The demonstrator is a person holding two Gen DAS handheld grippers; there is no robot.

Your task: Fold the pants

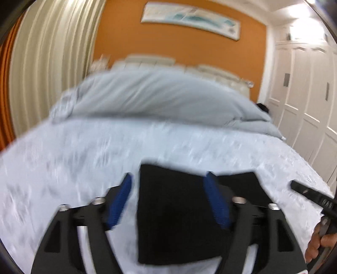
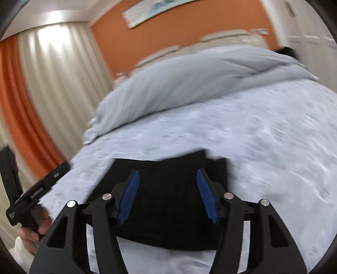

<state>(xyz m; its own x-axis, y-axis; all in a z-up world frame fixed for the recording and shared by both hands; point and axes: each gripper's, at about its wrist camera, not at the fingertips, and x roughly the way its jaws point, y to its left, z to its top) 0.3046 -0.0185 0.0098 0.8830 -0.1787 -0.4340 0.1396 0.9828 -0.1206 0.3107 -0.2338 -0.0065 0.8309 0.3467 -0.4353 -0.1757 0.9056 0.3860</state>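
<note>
A folded pair of black fabric pants (image 1: 168,212) lies flat on the near part of a bed covered by a pale blue-white patterned bedspread (image 1: 84,151). This bed is the landmark for everything else.

The left hand-held gripper (image 1: 169,198), black with ribbed blue pads, hangs low over the near end of the bed with its jaws spread wide. The pants lie beneath and between the pads, but the pads (image 1: 121,202) stand clear of the cloth on both sides, so nothing is gripped. The right hand-held gripper (image 2: 168,196), of the same build, is also over the near end of the bed, its jaws parted about half way above the black cloth (image 2: 168,200); its pads do not press on the fabric either. In each wrist view the other tool shows at the edge of the frame with a bare hand (image 2: 34,231) around its handle.

Toward the head of the bed a bunched grey duvet (image 1: 160,97) is heaped across its width. Behind the bed rises an orange wall (image 1: 168,44) carrying a long framed picture (image 1: 190,20). Cream pleated curtains (image 1: 52,59) hang to one side of the bed, white panelled wardrobe doors (image 1: 305,101) stand on the other.
</note>
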